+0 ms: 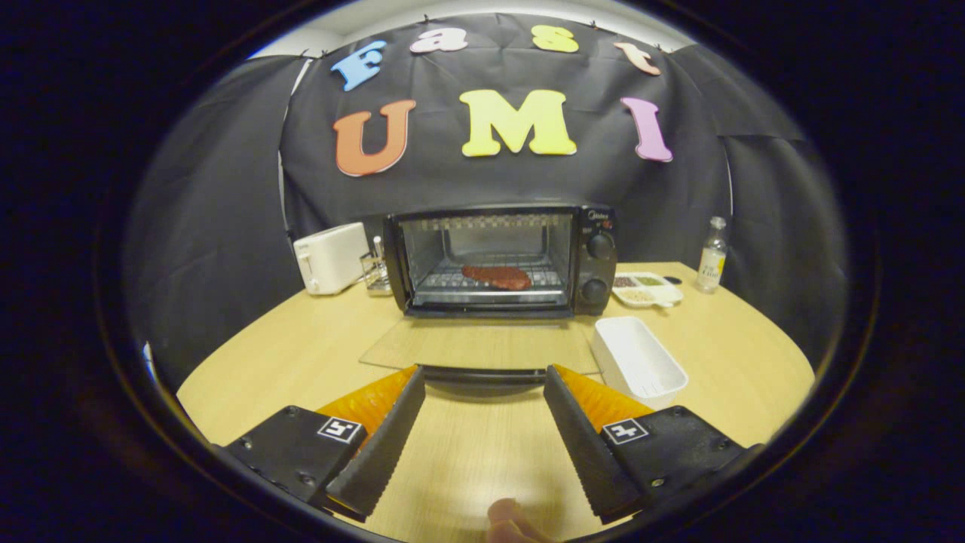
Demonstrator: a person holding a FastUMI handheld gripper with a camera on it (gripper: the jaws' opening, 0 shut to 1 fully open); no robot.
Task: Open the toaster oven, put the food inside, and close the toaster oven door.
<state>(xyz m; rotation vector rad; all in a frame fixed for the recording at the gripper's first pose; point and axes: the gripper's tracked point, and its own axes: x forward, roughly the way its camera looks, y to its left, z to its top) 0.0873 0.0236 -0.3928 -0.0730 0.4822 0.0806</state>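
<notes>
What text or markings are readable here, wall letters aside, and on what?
Toaster oven panel: brand mark, too blurred to read.
Bottle label: too small to read.
Claw, open near the lowered door: square marker patterns, no words.

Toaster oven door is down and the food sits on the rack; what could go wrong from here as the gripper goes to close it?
1. The gripper is open with the door handle just ahead of its fingertips; a shallow catch may slip off and let the glass door drop back.
2. The white tray sits beside the door's right edge; a wide swing could knock it.
3. The meat lies near the rack's front and could block the closing door.
</notes>
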